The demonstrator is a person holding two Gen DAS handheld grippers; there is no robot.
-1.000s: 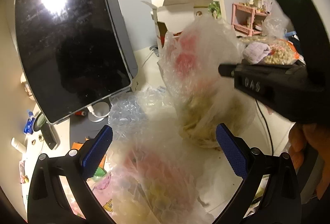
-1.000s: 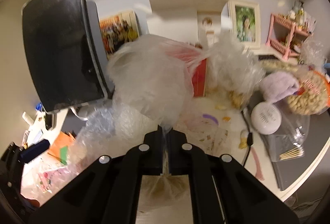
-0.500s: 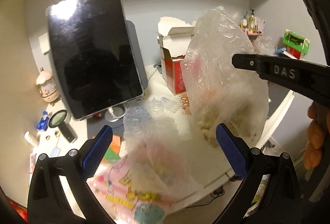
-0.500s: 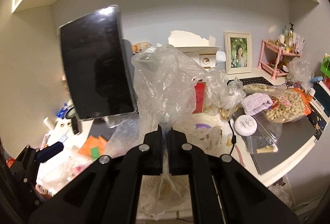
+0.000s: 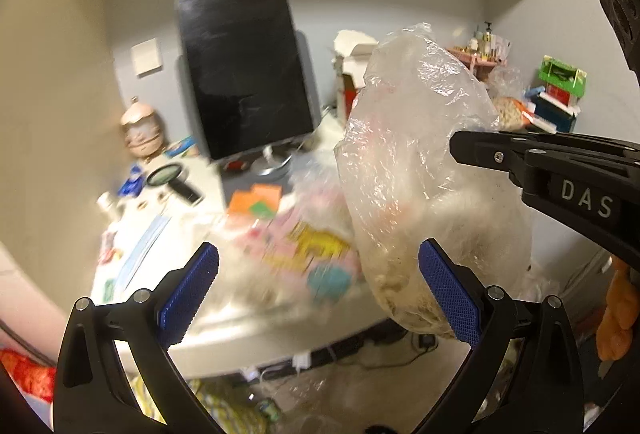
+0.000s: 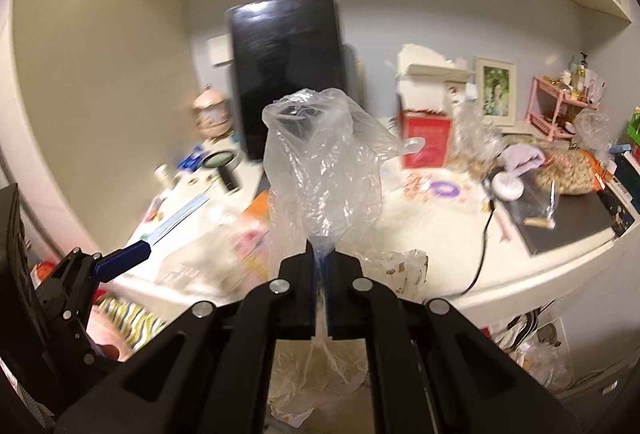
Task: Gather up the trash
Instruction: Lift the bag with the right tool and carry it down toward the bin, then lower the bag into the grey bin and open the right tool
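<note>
A clear plastic trash bag (image 6: 320, 170) with pale scraps in its bottom hangs in the air off the desk's front edge. My right gripper (image 6: 320, 260) is shut on its bunched neck. In the left wrist view the same bag (image 5: 416, 170) fills the right half, with the right gripper (image 5: 454, 148) pinching it from the right. My left gripper (image 5: 318, 290) stands open just left of the bag, nothing between its blue pads (image 5: 188, 292). From the right wrist view, one blue fingertip (image 6: 124, 260) of the left gripper shows at lower left.
The white desk (image 6: 520, 282) is cluttered: a dark upright screen (image 6: 288, 74), a red box (image 6: 426, 146), a bag of peanuts (image 6: 568, 174), a pink rack (image 6: 560, 106), a magnifier (image 6: 220, 160), coloured papers and more plastic wrap (image 5: 304, 238). Shelves run overhead. A person's fingers (image 5: 616, 314) show at right.
Both grippers have drawn back and up from the desk, which now looks farther off. The bag has come along in the right gripper, clear of the desk. The left gripper stays open.
</note>
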